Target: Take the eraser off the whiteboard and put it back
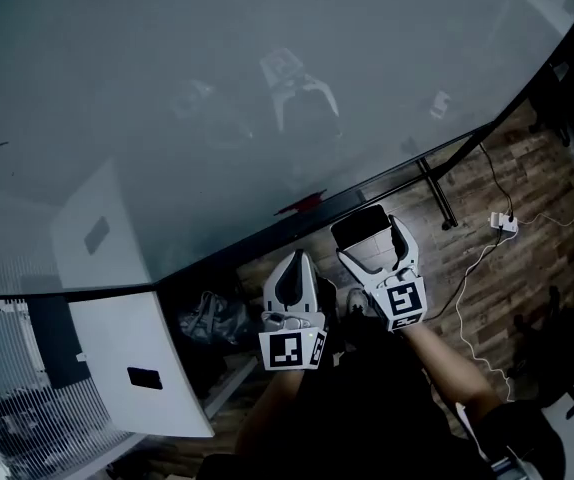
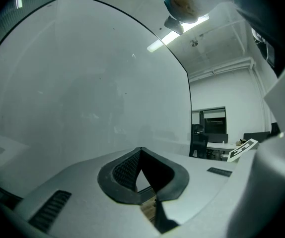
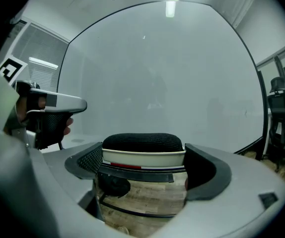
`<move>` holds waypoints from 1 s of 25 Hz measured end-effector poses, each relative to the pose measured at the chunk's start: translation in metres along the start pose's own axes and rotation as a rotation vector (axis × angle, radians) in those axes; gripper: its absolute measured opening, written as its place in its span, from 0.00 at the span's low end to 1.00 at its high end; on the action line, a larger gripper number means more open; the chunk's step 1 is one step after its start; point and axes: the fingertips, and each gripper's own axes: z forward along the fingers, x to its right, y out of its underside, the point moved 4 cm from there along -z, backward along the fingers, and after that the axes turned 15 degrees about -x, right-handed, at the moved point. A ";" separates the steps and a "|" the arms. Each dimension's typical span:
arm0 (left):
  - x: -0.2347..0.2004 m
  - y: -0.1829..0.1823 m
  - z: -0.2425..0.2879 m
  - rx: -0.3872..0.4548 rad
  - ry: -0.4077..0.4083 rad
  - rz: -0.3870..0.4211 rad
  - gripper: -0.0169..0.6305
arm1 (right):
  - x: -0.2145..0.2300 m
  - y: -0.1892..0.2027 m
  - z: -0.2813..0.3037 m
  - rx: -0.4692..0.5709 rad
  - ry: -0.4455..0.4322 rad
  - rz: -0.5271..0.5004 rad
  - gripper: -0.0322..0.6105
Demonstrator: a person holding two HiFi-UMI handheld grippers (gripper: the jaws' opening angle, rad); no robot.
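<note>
Right gripper point(image 3: 146, 162), jaws clamped on the eraser point(image 3: 143, 143), held near the lower edge of the whiteboard point(image 1: 217, 88), with broad bare board above. Left gripper point(image 2: 141, 157), jaws together and empty, just beside it; both point toward the board. Eraser: black felt pad, white body, red stripe. Wood-plank floor point(image 1: 527, 218) below.
</note>
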 end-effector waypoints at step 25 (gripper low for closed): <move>-0.005 0.027 0.029 -0.025 -0.002 -0.038 0.03 | 0.025 0.034 0.045 -0.075 0.005 -0.003 0.86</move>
